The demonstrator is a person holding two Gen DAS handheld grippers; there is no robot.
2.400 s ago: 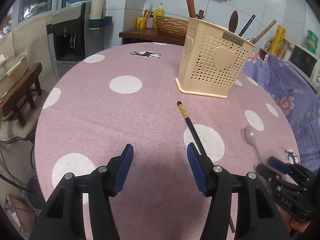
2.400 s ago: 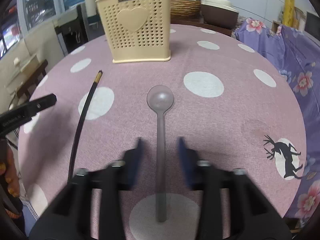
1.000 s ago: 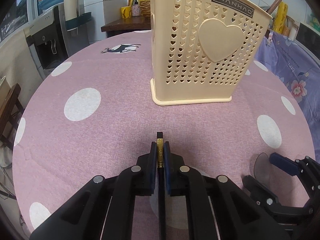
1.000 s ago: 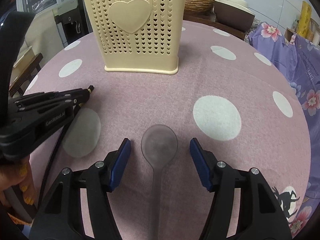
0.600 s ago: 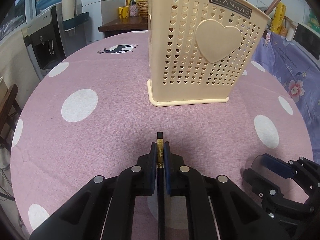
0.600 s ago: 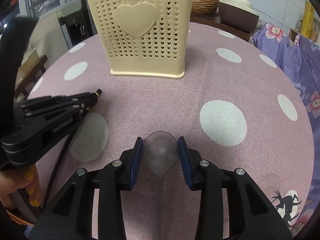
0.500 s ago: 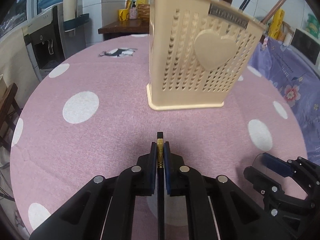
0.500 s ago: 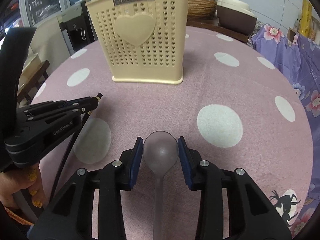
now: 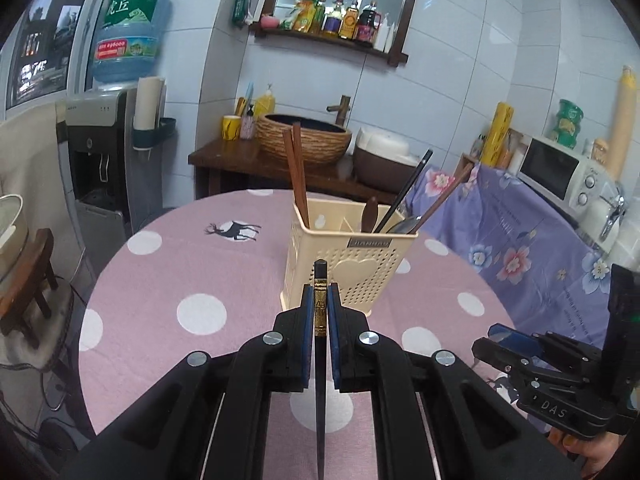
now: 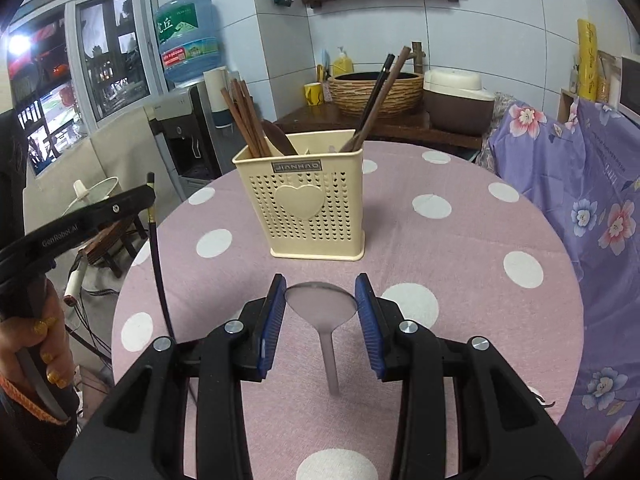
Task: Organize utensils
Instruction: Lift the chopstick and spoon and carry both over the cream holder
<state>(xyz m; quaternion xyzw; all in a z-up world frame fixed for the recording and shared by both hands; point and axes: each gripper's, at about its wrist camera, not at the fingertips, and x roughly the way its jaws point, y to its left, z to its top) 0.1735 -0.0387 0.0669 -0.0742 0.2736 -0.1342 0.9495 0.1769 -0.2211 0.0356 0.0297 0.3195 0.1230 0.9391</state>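
My left gripper (image 9: 320,312) is shut on a black chopstick (image 9: 320,360) with a gold band near its tip, held high above the table. It also shows at the left of the right wrist view (image 10: 154,232). My right gripper (image 10: 321,300) is shut on the bowl of a translucent grey spoon (image 10: 322,300), lifted off the table. The cream perforated utensil holder (image 10: 316,208) with a heart stands upright ahead of both grippers and holds several chopsticks and a wooden spoon. It also shows in the left wrist view (image 9: 352,264).
The round table (image 10: 480,280) has a pink cloth with white dots. A purple floral cover (image 10: 580,180) lies to the right. A water dispenser (image 9: 104,152) and a wooden stool (image 9: 28,280) stand to the left. A counter with a woven basin (image 9: 304,140) is behind.
Both grippers have risen well above the table, the left with the chopstick and the right with the spoon. The holder now looks smaller and lower, its open top in view.
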